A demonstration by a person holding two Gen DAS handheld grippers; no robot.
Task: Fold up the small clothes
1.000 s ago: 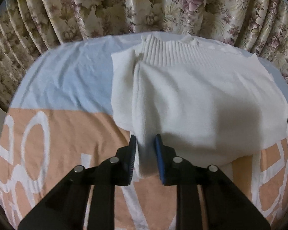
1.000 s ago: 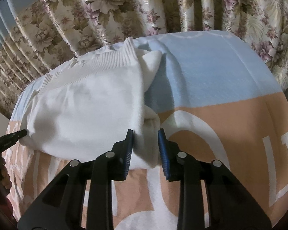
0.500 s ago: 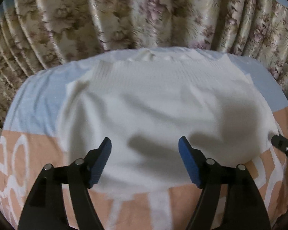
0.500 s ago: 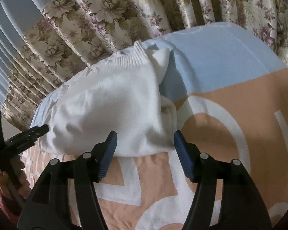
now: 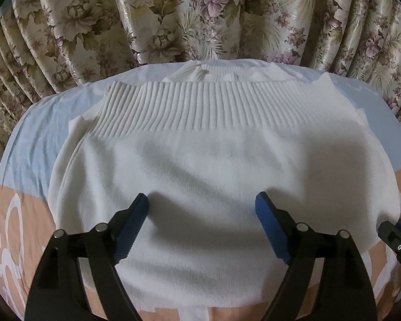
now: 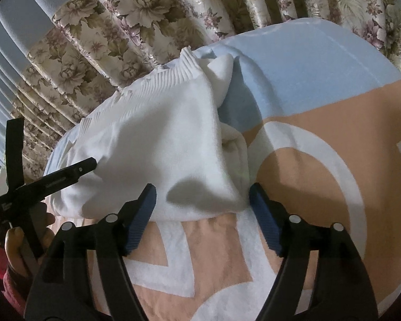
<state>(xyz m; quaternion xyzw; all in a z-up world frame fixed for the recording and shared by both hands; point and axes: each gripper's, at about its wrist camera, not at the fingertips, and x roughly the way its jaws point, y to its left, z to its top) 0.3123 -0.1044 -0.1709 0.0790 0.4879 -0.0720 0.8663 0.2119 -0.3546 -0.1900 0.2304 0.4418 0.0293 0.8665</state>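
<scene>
A white knit sweater (image 5: pixel 200 160) lies folded on the bed, its ribbed band (image 5: pixel 189 107) at the far side. My left gripper (image 5: pixel 201 208) is open and empty, its jaws spread above the sweater's near part. In the right wrist view the sweater (image 6: pixel 152 144) lies left of centre. My right gripper (image 6: pixel 202 195) is open and empty, its jaws spread over the sweater's near right corner. The left gripper (image 6: pixel 91 163) shows there at the sweater's left edge.
The bedsheet is light blue at the far side (image 6: pixel 307 75) and peach with large white letters nearer (image 6: pixel 320 187). Floral curtains (image 5: pixel 200 13) hang close behind the bed. The bed's right edge drops off near the curtains (image 6: pixel 387 40).
Both grippers were shut on the sweater's near edge a second ago. They have let go, opened wide and the left one has moved right over the sweater.
</scene>
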